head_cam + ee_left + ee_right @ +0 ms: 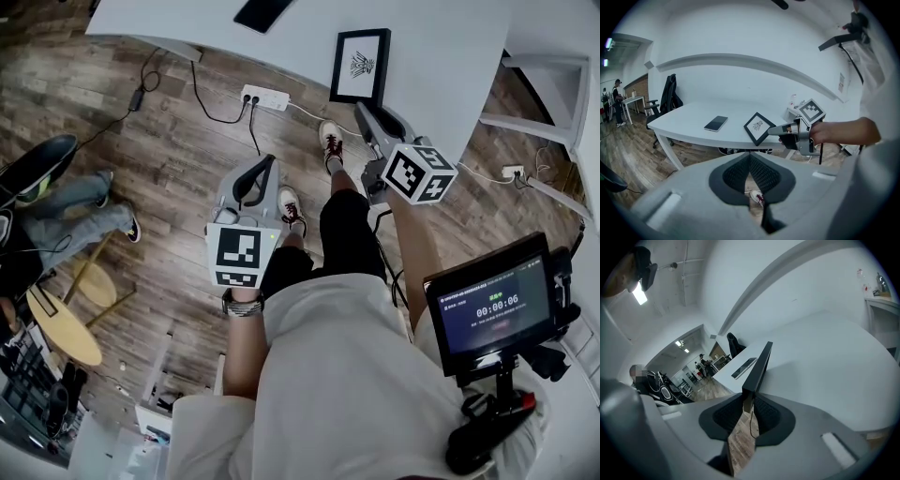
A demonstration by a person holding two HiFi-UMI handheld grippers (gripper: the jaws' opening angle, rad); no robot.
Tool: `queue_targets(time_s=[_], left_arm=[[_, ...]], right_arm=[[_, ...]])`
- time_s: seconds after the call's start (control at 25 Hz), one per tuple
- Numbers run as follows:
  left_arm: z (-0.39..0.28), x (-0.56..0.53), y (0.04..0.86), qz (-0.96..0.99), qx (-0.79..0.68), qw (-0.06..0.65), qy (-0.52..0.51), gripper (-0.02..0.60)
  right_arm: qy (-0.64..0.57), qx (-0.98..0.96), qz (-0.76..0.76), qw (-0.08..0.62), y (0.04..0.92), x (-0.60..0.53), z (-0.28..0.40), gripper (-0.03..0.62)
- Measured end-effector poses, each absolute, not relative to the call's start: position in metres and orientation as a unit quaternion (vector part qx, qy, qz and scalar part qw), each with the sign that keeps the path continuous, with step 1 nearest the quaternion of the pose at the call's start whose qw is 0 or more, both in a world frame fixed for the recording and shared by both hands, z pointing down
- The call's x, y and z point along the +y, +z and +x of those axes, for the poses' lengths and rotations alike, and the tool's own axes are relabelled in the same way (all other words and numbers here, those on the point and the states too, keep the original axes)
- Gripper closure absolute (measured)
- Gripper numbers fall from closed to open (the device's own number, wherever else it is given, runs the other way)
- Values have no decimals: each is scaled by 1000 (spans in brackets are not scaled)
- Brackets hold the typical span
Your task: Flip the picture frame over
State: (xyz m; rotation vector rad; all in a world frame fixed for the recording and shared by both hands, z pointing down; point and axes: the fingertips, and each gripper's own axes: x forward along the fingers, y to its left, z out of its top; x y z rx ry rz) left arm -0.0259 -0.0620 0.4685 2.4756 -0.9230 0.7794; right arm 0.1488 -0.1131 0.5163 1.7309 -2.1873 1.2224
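the picture frame [360,64] lay at 12 o'clock in the head view, on the white table [441,56] close to its near edge, printed side showing. a phone [716,123] lay well apart from it, at 9 o'clock of the frame in the left gripper view.

the right gripper [750,397] had its jaws closed part-way onto the frame's rim, at about 6 o'clock of the frame in the head view. the right gripper view showed the rim edge-on between the pads. that edge appeared raised off the table. the left gripper [750,157] hung off the table at 7 o'clock of the frame, jaws together and holding nothing.

handling, as judged: the frame was likely light and stiff, with a smooth narrow rim that could slip or twist in a pinch near one corner. the front was possibly glazed, so it should be lowered, not dropped. preferred hold: the rim only, pads flat on front and back, pivoting on the far edge at 12 o'clock
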Motion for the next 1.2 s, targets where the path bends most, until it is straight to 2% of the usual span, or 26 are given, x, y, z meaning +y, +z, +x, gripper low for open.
queue_targets(time_s=[0.24,0.6,1.2], left_arm=[[-24,-61,469,883,-325,191,279,578],[-23,-61,469,884,-322,195,278,578],[-20,-59,467,885,-318,202,273,578]], right_arm=[[441,-697,565,-13,528,-109,157,510],[490,-673,551,-58,545,-101,159,496],[583,-604,515,-173,573,-92,151,474]])
